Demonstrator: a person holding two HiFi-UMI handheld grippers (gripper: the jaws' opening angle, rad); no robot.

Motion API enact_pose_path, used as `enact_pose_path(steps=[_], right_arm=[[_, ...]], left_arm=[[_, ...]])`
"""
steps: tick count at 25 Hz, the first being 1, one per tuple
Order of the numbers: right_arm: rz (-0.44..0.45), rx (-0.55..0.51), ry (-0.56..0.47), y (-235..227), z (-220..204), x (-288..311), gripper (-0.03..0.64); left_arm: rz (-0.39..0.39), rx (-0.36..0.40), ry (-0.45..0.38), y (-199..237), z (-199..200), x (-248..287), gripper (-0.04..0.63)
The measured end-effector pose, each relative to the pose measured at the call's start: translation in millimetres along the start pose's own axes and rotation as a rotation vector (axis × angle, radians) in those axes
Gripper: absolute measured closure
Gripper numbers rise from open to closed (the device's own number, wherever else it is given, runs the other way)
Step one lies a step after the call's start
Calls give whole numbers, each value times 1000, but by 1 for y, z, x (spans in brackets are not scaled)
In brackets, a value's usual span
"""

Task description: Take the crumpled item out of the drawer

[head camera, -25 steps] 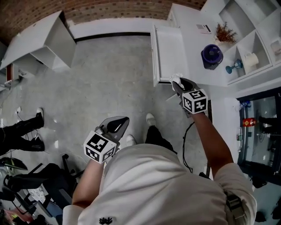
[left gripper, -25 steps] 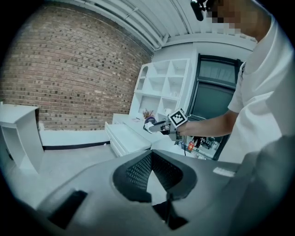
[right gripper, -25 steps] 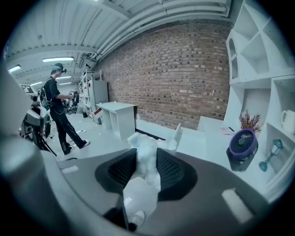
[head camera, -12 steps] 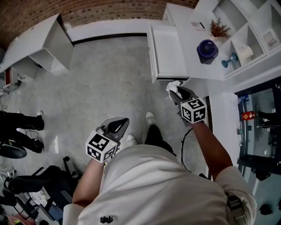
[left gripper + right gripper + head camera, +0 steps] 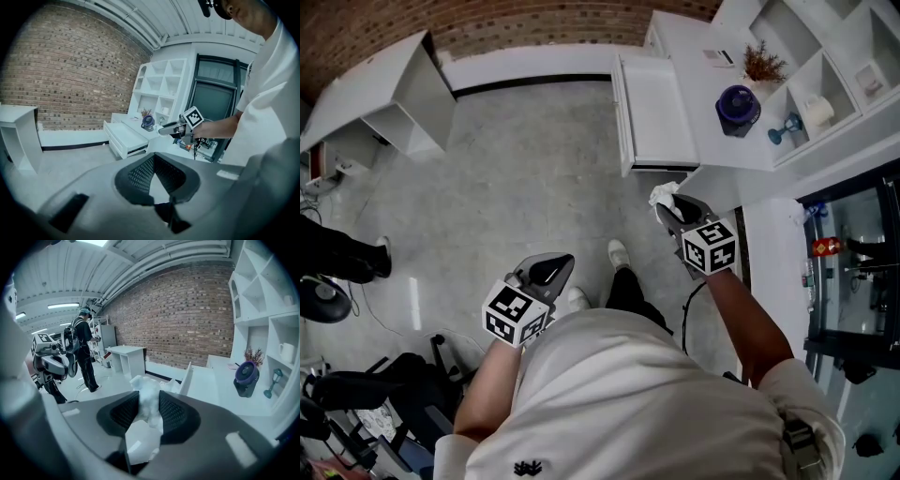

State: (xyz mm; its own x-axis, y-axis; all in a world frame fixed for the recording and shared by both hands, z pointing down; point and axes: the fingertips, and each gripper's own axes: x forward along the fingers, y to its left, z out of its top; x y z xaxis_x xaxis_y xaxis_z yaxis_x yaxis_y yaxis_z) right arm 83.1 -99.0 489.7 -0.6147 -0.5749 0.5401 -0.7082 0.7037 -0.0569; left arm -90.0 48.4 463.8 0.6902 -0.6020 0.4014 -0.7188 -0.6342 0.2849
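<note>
Far left in the head view, just someone's dark legs (image 5: 342,258) on the grey floor (image 5: 516,169); the left gripper (image 5: 555,266) hangs low by the torso, well apart from the furniture; its own view shows the jaws pinched together at the tips, only floor behind; that view also catches the right gripper (image 5: 164,130) side-on beside the open drawer (image 5: 661,112); from above, the right gripper is clamped on the crumpled item (image 5: 663,194), a white wad just outside the drawer's near end, not inside; the right gripper view shows both pads squeezing the wad, which pokes past the tips, plus a standing person (image 5: 84,350) with a backpack; purple fan (image 5: 738,105) sits further right.
</note>
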Motion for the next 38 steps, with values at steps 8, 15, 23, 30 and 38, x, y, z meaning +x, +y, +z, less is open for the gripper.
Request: enact_pose_path(steps=[8,15,23,30,38], right_arm=[[22,2,-15,14,6,-2,471],[40,-8,-8,21,6,-1,472],[51,-12,-5,24,7,2,472],[55,-10,-16,25,12,4,474],[59,-8,-22,18,14,7,474]], left_arm=[[-1,-8,-6,-1,-2,-2,589],[25,-10,-9,9,0,-10,589],[31,-6,10,13,-6,-10,589],[40,-1,12,20,-1,-12,589],[45,0,20,23,2,-6,589]])
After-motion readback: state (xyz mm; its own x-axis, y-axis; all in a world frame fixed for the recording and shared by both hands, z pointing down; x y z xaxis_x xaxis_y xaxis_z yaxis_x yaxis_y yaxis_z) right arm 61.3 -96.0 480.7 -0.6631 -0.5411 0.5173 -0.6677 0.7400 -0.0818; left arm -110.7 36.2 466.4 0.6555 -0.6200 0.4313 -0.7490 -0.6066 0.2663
